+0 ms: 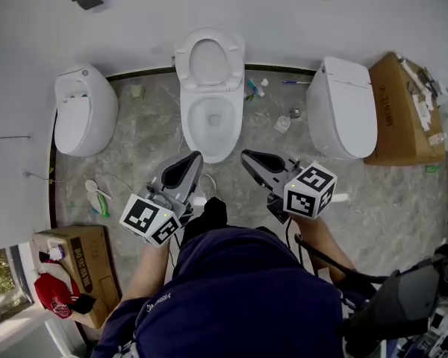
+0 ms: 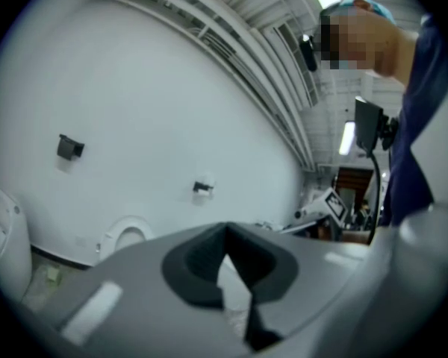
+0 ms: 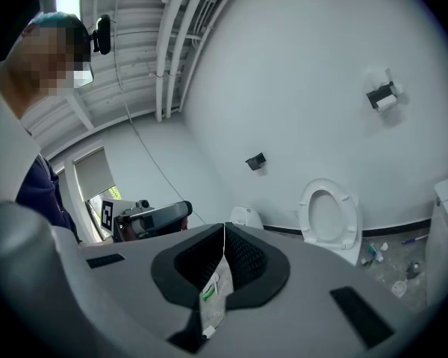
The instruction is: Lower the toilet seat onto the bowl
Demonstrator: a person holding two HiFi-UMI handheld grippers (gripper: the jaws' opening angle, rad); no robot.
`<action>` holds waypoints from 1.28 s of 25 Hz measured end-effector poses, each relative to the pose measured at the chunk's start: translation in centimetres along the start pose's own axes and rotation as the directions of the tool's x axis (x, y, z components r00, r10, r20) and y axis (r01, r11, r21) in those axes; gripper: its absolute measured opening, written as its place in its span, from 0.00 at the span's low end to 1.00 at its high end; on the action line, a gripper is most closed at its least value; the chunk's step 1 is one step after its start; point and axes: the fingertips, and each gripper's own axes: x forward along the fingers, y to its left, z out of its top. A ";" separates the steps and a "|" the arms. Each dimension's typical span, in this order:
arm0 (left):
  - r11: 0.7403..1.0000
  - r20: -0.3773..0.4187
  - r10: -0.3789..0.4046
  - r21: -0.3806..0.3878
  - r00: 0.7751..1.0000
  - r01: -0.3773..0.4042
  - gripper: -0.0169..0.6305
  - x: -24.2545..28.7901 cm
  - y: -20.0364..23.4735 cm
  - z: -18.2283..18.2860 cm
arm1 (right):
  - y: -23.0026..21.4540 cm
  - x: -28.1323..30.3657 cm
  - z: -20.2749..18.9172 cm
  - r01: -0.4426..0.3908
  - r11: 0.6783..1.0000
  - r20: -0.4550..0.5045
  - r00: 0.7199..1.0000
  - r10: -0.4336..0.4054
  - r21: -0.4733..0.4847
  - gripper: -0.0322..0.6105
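Grey marbled floor (image 1: 142,155) met a white wall (image 1: 284,13). Straight ahead of both sets of fingertips, the toilet seat (image 1: 209,57) stood raised toward that wall, above the open bowl (image 1: 213,118), apart from either tool. I saw the left gripper (image 1: 193,159) with its jaws pressed together on nothing, and the right gripper (image 1: 248,156) likewise closed and empty. A second toilet (image 1: 84,110) sat left of the left fingers, and a third toilet (image 1: 343,107) right of the right fingers.
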 end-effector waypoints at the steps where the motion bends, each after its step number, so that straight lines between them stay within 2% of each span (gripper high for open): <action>1: 1.000 -0.001 -0.002 0.000 1.000 0.002 0.03 0.4 1.4 0.5 | -0.4 1.3 0.5 -0.001 1.000 -0.004 1.000 0.001 0.003 0.06; 9: 1.000 -0.026 -0.017 -0.021 1.000 0.016 0.03 2.3 11.5 2.6 | -3.9 10.6 3.9 0.021 0.999 -0.039 0.999 -0.020 0.026 0.06; 17: 0.999 -0.031 -0.041 -0.013 0.999 0.041 0.03 4.4 18.4 4.4 | -7.2 16.5 6.8 0.055 0.998 -0.044 0.998 -0.054 0.034 0.06; 25: 0.999 -0.046 -0.039 -0.011 0.998 0.039 0.03 6.2 22.3 4.9 | -10.0 19.7 8.5 0.075 0.996 -0.046 0.996 -0.073 0.039 0.06; 32: 1.000 -0.063 -0.024 -0.009 0.998 0.024 0.03 8.1 23.7 4.5 | -12.2 20.8 9.3 0.068 0.997 -0.048 0.997 -0.065 0.043 0.06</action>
